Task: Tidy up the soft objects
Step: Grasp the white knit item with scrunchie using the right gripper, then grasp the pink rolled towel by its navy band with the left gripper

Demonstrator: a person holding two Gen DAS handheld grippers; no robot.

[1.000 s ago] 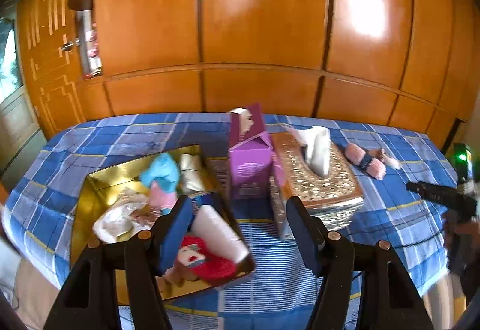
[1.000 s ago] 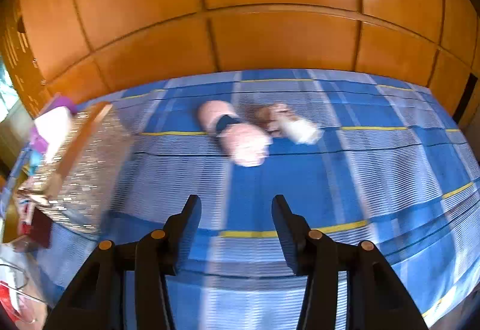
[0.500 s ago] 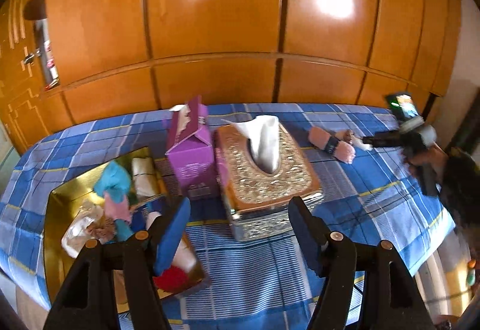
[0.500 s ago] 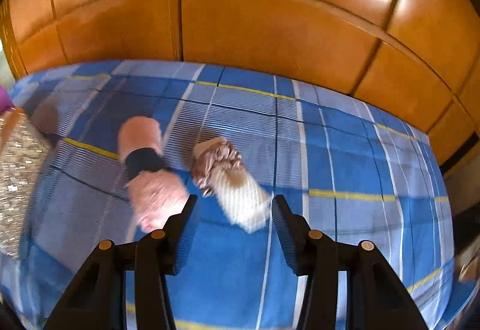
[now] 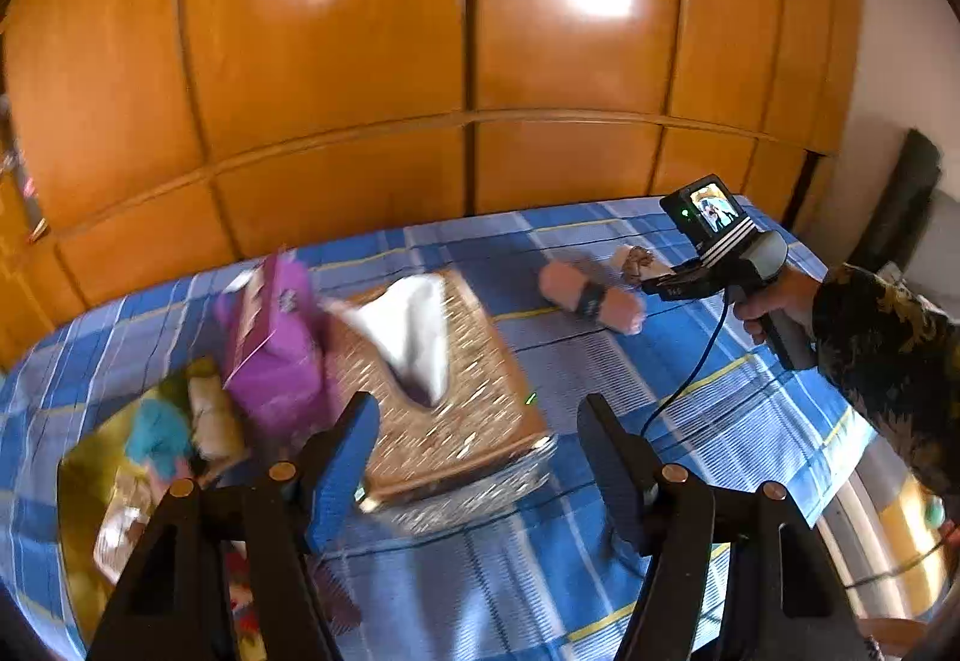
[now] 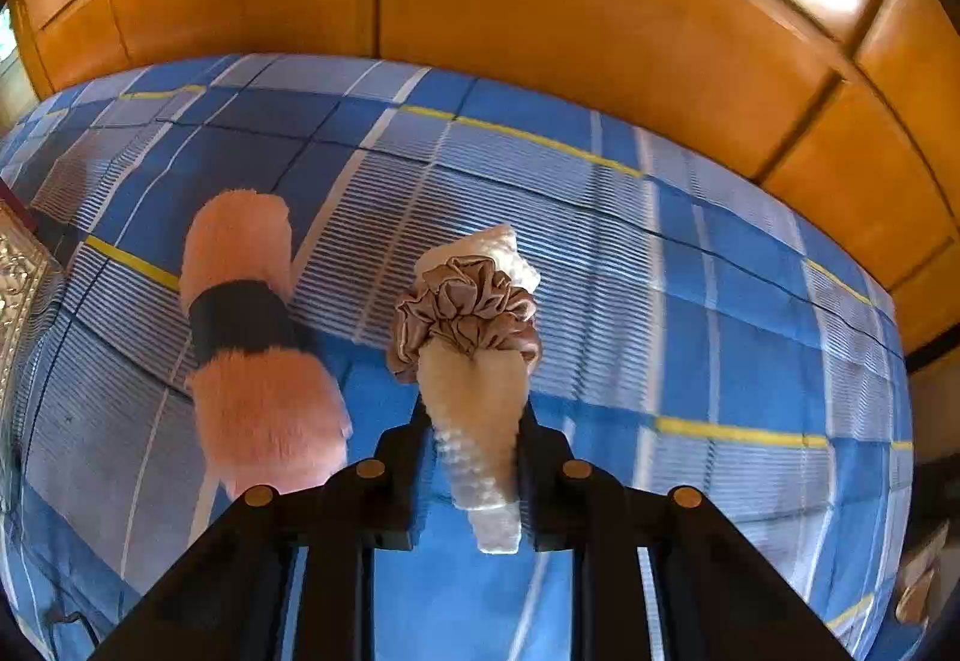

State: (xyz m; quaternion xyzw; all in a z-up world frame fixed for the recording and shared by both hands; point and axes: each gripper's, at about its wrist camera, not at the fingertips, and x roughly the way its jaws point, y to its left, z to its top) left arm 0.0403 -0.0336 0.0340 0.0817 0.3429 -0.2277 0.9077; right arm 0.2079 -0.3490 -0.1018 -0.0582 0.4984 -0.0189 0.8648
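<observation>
A white fluffy roll (image 6: 474, 397) with a brown scrunchie (image 6: 465, 310) around it lies on the blue checked cloth. My right gripper (image 6: 474, 413) is closing, and its pads press on the near end of this roll. A pink fluffy roll (image 6: 252, 325) with a black band lies just to its left, apart from the fingers. In the left wrist view the same pink roll (image 5: 591, 295) and white roll (image 5: 636, 260) lie at the far right, with the right gripper (image 5: 654, 283) at them. My left gripper (image 5: 477, 415) hovers open above the table with nothing between its fingers.
A gold patterned tissue box (image 5: 480, 361) stands mid-table beside a purple carton (image 5: 276, 349). A gold tray (image 5: 96, 475) with several soft items lies at the left. A person's hand (image 5: 774, 301) and patterned sleeve (image 5: 888, 355) reach in from the right. Wooden panels (image 5: 468, 60) back the table.
The right gripper came down over the white roll and its jaws closed on it. The left gripper swung right, from over the tray to over the tissue box, still open.
</observation>
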